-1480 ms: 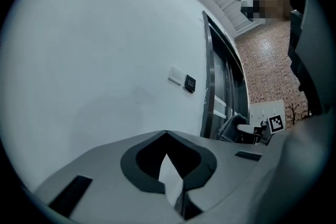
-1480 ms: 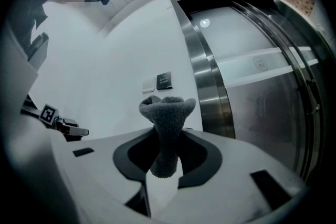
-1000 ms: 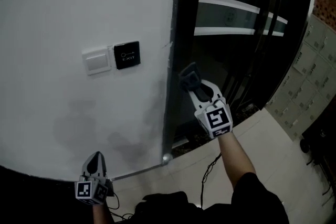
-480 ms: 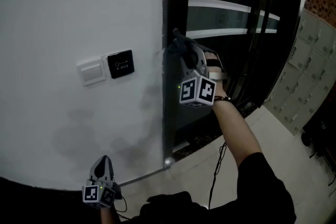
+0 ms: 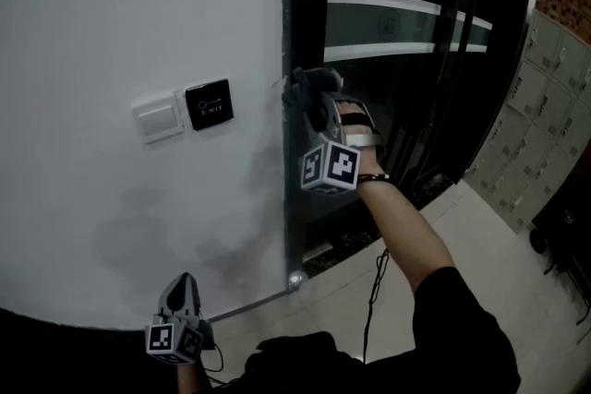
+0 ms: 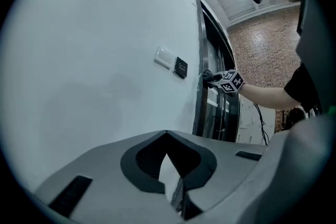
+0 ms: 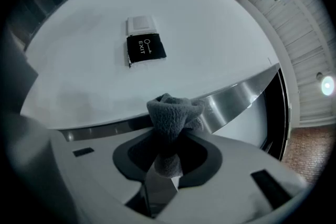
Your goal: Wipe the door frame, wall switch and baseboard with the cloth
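My right gripper [image 5: 310,95] is shut on a grey cloth [image 5: 303,86] and holds it against the steel door frame [image 5: 291,180] at about switch height. In the right gripper view the bunched cloth [image 7: 170,115] sticks out of the jaws onto the shiny frame strip [image 7: 239,94]. A white wall switch [image 5: 155,118] and a black exit button [image 5: 209,103] sit on the white wall left of the frame. My left gripper [image 5: 177,283] hangs low by the baseboard [image 5: 242,304], shut and holding nothing.
Right of the frame is a dark glass door [image 5: 406,106] with two pale stripes. Grey lockers [image 5: 545,106] line the far right. A black cable [image 5: 374,286] dangles over the tiled floor [image 5: 462,235].
My right gripper has risen and swung left from the dark door opening, bringing the cloth onto the door frame edge. The left gripper has hardly moved.
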Motion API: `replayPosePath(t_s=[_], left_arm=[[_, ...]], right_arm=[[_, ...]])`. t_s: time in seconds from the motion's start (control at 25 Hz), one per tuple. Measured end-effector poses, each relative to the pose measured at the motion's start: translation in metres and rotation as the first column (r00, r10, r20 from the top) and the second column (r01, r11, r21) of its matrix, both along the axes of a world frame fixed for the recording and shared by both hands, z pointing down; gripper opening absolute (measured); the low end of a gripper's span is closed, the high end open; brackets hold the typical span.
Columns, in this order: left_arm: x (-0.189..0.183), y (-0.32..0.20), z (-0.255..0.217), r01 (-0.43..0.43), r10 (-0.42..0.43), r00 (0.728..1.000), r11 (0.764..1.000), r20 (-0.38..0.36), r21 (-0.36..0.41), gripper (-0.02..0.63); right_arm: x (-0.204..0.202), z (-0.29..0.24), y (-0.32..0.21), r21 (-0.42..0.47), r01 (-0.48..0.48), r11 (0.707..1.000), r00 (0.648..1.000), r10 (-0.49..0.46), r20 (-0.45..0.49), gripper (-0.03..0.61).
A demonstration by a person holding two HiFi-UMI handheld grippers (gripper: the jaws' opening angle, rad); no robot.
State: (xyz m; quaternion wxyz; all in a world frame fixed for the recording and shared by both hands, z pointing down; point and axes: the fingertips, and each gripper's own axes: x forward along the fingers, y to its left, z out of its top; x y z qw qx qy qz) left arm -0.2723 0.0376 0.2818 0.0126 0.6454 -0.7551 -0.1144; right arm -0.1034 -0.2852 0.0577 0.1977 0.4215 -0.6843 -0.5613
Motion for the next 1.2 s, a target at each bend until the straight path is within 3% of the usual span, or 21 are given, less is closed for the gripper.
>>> replayPosePath(t_s=[0.52,1.2], left_arm=[[0.015,-0.002,0.005,-0.039,0.039,0.999,0.999,0.010,-0.030,0.003],[0.022,-0.001,0.033,-0.043,0.040,0.999,0.992,-0.028,-0.116,0.003]], right_arm=[[-0.003,0.068,0.002,-0.036,-0.019,0.999,0.993,0.014,-0.120,0.095],[-0.005,0.160,0.005,-0.179,-0.037,0.983,0.977,-0.002,-0.214,0.095]])
